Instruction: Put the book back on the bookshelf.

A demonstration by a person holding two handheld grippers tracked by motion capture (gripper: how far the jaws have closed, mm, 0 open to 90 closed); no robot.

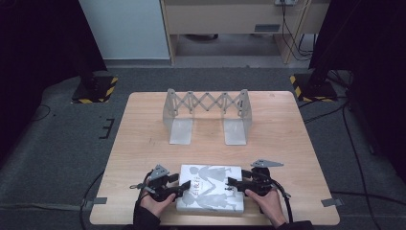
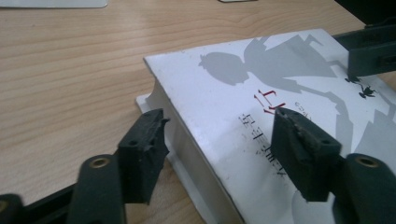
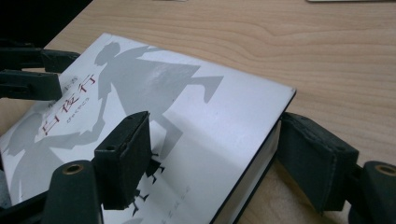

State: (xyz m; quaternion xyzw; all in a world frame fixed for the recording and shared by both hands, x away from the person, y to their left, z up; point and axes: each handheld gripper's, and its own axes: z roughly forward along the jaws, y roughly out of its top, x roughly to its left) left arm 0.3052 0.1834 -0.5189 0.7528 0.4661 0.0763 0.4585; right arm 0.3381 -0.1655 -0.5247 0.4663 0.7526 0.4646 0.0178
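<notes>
Near the front edge of the bench [image 1: 143, 124], a white book [image 1: 210, 188] with grey figures on its cover is being kept lying flat, straddled at both short ends. Its left end is being straddled by the left hand-held gripper [image 1: 178, 184], whose jaws are standing apart: one pad is hanging above the cover, the other is just beside the book's side and a gap is showing, so the book is being left unclamped there. Its right end is being grasped by the right hand-held gripper [image 1: 234, 182], one pad being pressed on the cover and the other under the page edge. Farther back on the bench, a grey folding rack [image 1: 207, 115] is being left standing well apart from the book.
</notes>
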